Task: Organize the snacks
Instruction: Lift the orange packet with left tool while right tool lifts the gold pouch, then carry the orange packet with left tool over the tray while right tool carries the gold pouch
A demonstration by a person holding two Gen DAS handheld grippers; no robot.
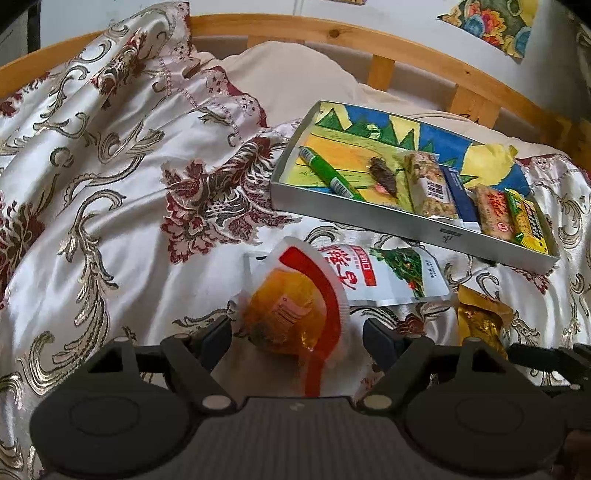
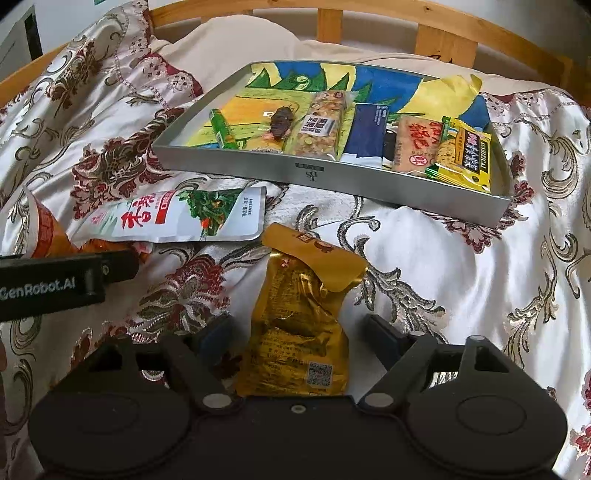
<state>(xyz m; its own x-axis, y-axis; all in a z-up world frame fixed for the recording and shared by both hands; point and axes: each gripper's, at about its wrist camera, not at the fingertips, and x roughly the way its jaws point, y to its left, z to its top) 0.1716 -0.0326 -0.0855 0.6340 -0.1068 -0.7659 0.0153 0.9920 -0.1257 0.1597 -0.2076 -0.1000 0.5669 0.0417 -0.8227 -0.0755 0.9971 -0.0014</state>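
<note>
A silver tray [image 1: 406, 225] [image 2: 332, 177] with a colourful drawing inside lies on the bed and holds several snacks in a row. My left gripper [image 1: 297, 330] is open around an orange-and-red snack packet [image 1: 291, 310] lying on the bedspread. A white packet with red characters [image 1: 384, 273] [image 2: 173, 218] lies just beyond it. My right gripper [image 2: 299, 328] is open around a gold foil packet [image 2: 299, 325], which also shows in the left wrist view [image 1: 480, 321]. The left gripper's body shows at the left of the right wrist view [image 2: 66, 280].
The satin bedspread [image 1: 110, 184] with red and gold patterns is rumpled at the left. A beige pillow [image 1: 295, 74] and a wooden headboard [image 1: 332, 33] lie behind the tray.
</note>
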